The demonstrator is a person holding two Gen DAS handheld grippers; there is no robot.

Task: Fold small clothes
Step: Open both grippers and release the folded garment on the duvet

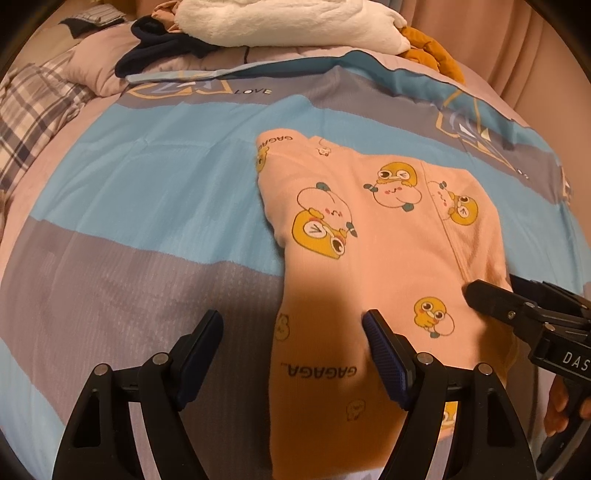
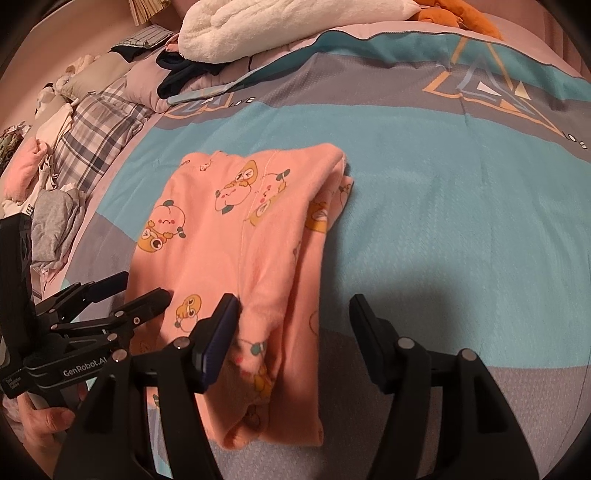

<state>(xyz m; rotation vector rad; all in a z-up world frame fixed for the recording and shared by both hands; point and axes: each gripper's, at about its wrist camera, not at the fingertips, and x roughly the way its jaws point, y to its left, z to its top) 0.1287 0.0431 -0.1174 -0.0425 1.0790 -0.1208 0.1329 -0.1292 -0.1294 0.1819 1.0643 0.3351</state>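
Note:
A small pink garment [image 1: 373,258] printed with yellow cartoon ducks lies folded lengthwise on the striped bedspread; it also shows in the right wrist view [image 2: 236,251]. My left gripper [image 1: 293,325] is open and empty, just above the garment's near left edge. My right gripper [image 2: 295,308] is open and empty over the garment's near right edge. The right gripper's tip [image 1: 480,295] shows at the right of the left wrist view. The left gripper [image 2: 147,291] shows at the left of the right wrist view.
A blue and grey bedspread [image 1: 147,192] covers the bed. A white fluffy blanket [image 1: 280,18], dark clothes [image 1: 155,48] and an orange item [image 1: 432,51] lie at the far end. A plaid pillow [image 1: 33,110] and loose clothes [image 2: 55,221] lie to the left.

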